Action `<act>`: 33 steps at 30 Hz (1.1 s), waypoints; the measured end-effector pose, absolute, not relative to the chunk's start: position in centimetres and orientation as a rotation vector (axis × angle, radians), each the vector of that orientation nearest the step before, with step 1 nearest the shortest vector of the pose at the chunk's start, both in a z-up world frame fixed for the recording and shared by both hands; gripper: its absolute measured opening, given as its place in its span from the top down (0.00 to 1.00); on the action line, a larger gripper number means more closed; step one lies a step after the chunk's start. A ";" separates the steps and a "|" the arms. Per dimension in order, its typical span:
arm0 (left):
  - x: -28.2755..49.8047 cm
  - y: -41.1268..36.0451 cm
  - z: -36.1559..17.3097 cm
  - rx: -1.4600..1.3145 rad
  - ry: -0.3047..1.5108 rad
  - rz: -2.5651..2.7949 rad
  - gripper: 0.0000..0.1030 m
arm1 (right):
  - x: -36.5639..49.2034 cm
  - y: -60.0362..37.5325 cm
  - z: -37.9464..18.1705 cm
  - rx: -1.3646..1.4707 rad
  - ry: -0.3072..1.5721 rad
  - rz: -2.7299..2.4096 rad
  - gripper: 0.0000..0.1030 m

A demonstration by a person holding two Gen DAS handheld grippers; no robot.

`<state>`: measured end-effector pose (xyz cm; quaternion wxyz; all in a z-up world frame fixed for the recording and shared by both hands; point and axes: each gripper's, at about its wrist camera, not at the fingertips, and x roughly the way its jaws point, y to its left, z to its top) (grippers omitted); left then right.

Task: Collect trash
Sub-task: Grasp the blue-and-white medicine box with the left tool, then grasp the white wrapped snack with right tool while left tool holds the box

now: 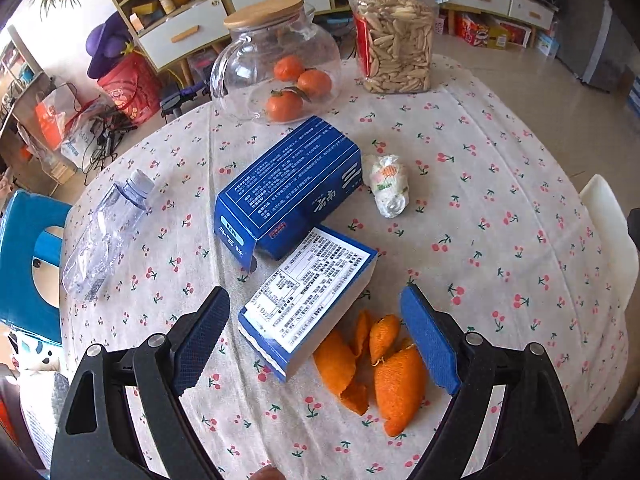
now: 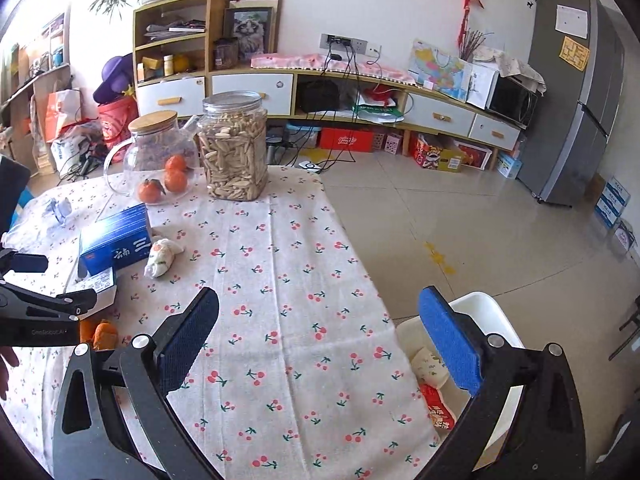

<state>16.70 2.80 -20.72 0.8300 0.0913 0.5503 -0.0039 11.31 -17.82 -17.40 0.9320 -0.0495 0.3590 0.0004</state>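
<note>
My left gripper [image 1: 316,336] is open, its blue pads either side of a small blue-and-white box [image 1: 308,304] and orange peel [image 1: 376,372] on the cherry-print tablecloth. Beyond lie a larger blue box [image 1: 288,184], a crumpled wrapper [image 1: 388,184] and an empty plastic bottle [image 1: 104,236]. My right gripper [image 2: 320,340] is open and empty over the table's right edge, its right finger above a white bin [image 2: 492,312] that holds wrappers [image 2: 436,404]. The right wrist view also shows the blue box [image 2: 116,240], the wrapper [image 2: 162,258], the peel [image 2: 102,334] and the left gripper's body at the left.
A glass jar with tangerines [image 1: 276,68] and a plastic jar of snacks [image 1: 394,36] stand at the table's far side. A blue chair [image 1: 28,260] is to the left. The white bin also shows at the table's right edge [image 1: 608,232]. Cabinets and a fridge [image 2: 576,96] stand beyond.
</note>
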 end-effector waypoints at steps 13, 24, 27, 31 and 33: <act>20.0 6.0 -25.5 0.126 1.360 -0.142 0.26 | 13.9 -13.6 -20.7 -0.065 0.900 0.177 0.07; 13.4 11.5 -19.5 -0.226 1.155 -0.153 0.44 | 16.8 -11.7 -22.2 0.086 0.957 0.219 0.07; 10.6 13.7 -18.3 -0.397 1.064 -0.110 0.44 | 18.4 -10.3 -22.4 0.105 0.951 0.233 0.07; 8.6 15.7 -18.0 -0.486 0.977 -0.036 0.44 | 20.1 -8.2 -23.1 0.065 0.941 0.233 0.07; 8.5 16.2 -17.4 -0.502 0.934 -0.016 0.44 | 20.7 -7.6 -23.7 0.059 0.950 0.233 0.07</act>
